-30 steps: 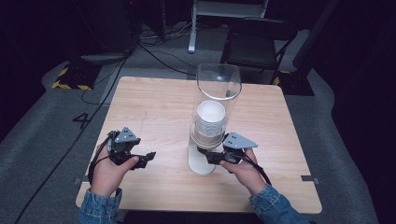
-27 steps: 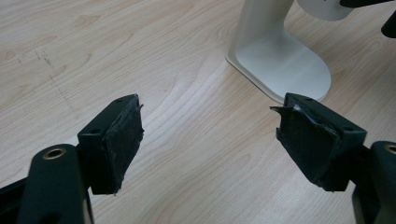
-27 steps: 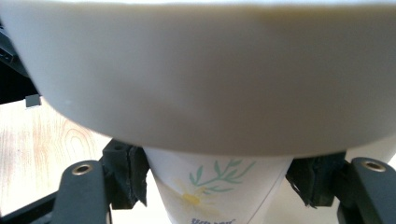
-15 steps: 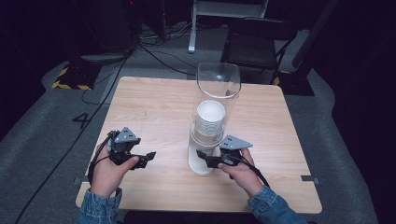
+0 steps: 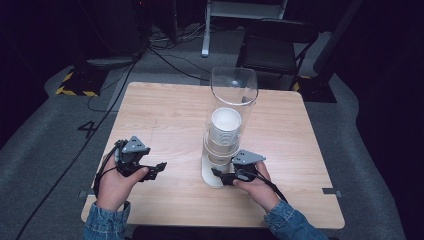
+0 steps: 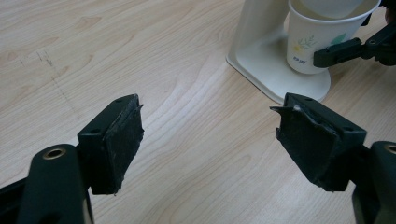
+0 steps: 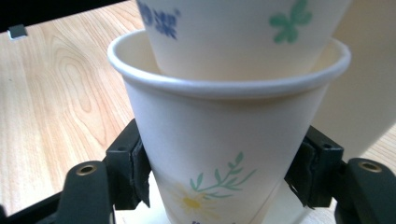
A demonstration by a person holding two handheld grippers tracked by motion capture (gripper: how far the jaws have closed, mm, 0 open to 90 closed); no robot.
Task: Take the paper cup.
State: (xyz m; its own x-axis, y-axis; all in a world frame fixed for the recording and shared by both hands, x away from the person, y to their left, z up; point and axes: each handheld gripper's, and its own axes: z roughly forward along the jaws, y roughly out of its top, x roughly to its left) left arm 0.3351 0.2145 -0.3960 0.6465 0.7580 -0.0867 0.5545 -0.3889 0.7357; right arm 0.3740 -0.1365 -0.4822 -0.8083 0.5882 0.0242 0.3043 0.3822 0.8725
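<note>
Since a second ago the right hand-held gripper [image 5: 218, 174] has slid in toward the foot of the dispenser, and its jaws now sit on either side of the bottom paper cup [image 7: 224, 154], pressed against the cup's lower wall in the right gripper view. That cup hangs at the bottom of a stack [image 5: 223, 131] nested inside the clear tube [image 5: 233, 95], with the next cup [image 7: 243, 32] seated inside its rim. The grip is low on the cup, below the rolled rim, probably so that it can be drawn down and out while the others stay in the tube.

Tube and stack stand on a white stand [image 6: 261, 56] near the middle of the wooden counter [image 5: 165, 115], toward the person's edge. In the left gripper view the bottom cup hangs just above the stand's base, with one jaw of the right hand-held gripper laid against its side.

Off to the left, the left hand-held gripper [image 5: 155, 167] rests low over bare wood, well apart from the stand. Its jaws are spread wide with nothing between them, and it points toward the cup, likely waiting to take or steady something once the cup comes free.

Beyond the counter lie grey flooring, cables and a dark chair [image 5: 275, 47].
</note>
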